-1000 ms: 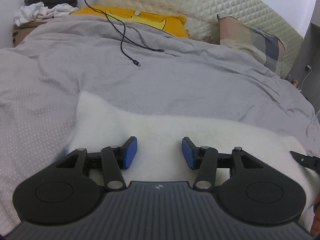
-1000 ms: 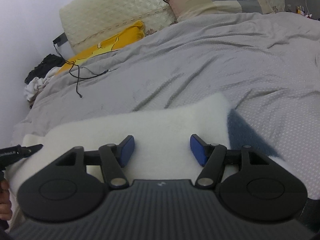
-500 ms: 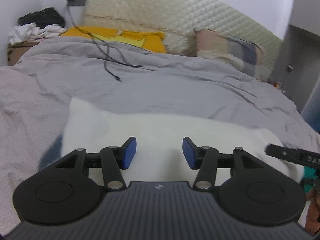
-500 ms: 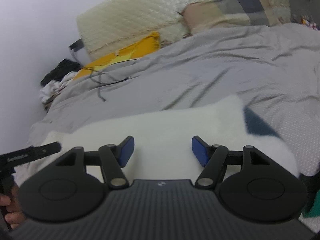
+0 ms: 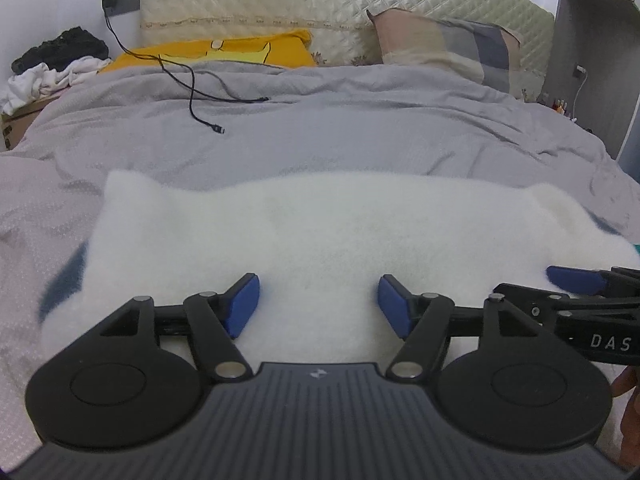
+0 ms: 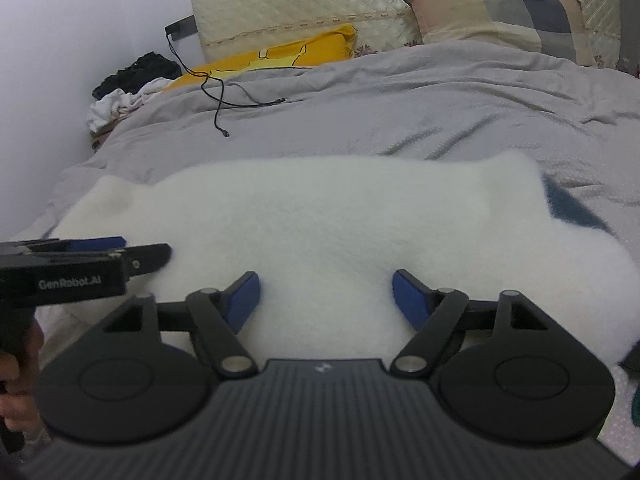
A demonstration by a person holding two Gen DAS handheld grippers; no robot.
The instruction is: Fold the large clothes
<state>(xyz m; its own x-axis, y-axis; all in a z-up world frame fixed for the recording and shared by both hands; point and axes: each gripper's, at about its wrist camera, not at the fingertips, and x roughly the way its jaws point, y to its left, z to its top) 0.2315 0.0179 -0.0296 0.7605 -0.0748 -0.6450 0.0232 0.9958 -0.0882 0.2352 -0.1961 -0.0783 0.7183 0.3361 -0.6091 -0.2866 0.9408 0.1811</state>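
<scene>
Legible markings: white lettering "GenRobot.AI" on the black side of the left claw [image 6: 100, 246], seen from the right wrist view. White letters "DAS" on the black body of the right claw [image 5: 576, 276], cut off at the frame edge.

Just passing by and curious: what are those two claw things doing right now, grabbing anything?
Left gripper: open, jaws just widened, nothing pinched, over the white fleece garment.
Right gripper: open, jaws just widened too, holding nothing.
</scene>
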